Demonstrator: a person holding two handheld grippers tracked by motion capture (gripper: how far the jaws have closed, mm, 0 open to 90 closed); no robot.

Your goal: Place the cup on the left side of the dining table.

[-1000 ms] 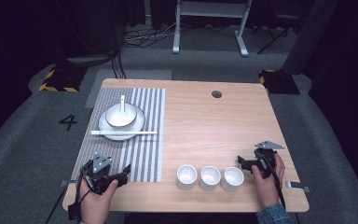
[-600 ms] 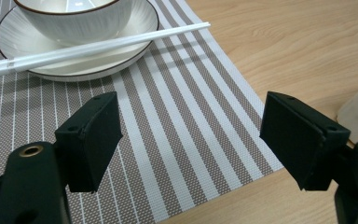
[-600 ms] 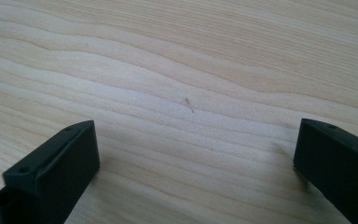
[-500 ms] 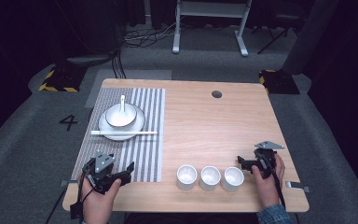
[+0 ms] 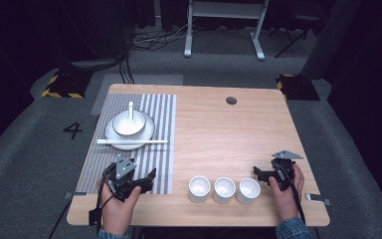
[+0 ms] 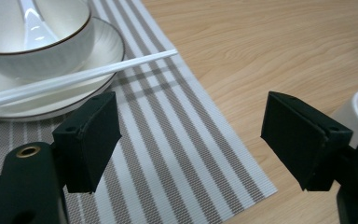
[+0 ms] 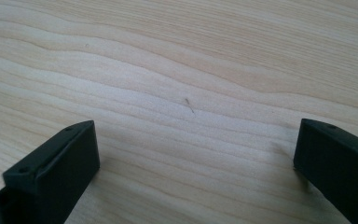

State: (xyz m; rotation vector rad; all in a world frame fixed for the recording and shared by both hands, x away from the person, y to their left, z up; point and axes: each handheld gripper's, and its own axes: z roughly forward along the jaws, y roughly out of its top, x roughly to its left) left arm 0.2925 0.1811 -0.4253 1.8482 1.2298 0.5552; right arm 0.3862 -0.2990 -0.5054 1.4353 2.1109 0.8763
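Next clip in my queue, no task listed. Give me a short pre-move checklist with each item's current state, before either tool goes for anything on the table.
1. Left tool open and empty: ok.
2. Right tool open and empty, bare wood below: ok.
3. Three small white ceramic cups upright in a row at the near edge: ok.
4. White chopsticks resting across the white plate, tips over the grey striped placemat: ok.
5. White spoon sitting in the white bowl: ok.
6. Cups' contents: cannot tell.

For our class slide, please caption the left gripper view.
Open left gripper above a striped placemat, facing chopsticks laid across a plate.
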